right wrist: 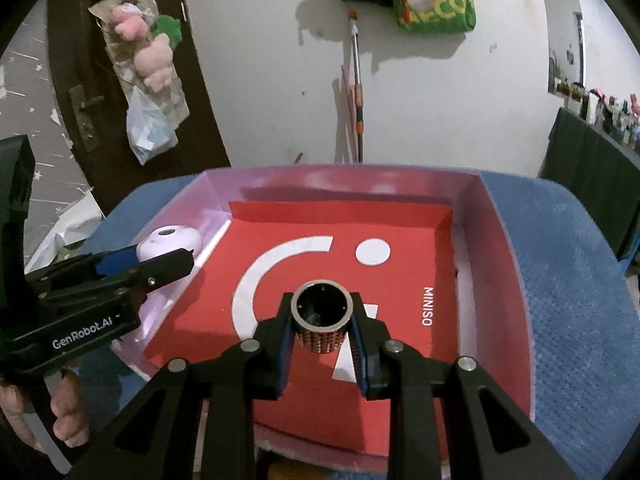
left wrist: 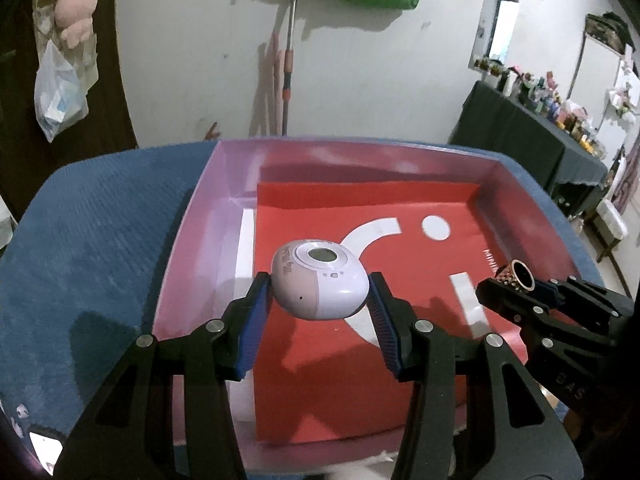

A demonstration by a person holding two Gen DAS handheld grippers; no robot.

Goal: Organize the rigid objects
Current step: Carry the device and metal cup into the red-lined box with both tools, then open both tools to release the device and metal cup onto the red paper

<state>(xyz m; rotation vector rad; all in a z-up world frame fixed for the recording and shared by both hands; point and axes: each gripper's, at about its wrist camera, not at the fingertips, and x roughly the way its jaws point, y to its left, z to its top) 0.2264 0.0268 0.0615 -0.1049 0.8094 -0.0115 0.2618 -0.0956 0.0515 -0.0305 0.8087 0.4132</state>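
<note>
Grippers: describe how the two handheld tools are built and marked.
Both are matt black plastic with two angular fingers, triangular cut-outs and round silver pivot pins. The finger pads are blue and ribbed. The left gripper carries white "GenRobot.AI" lettering on its side; the right gripper shows faint embossed letters on its body in the left wrist view. No cables are visible. A bare hand shows; no sleeve.

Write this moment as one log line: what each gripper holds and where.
left gripper: shut on rounded lilac device | right gripper: shut on studded metal cylinder | both above pink-walled red-floored box
</note>
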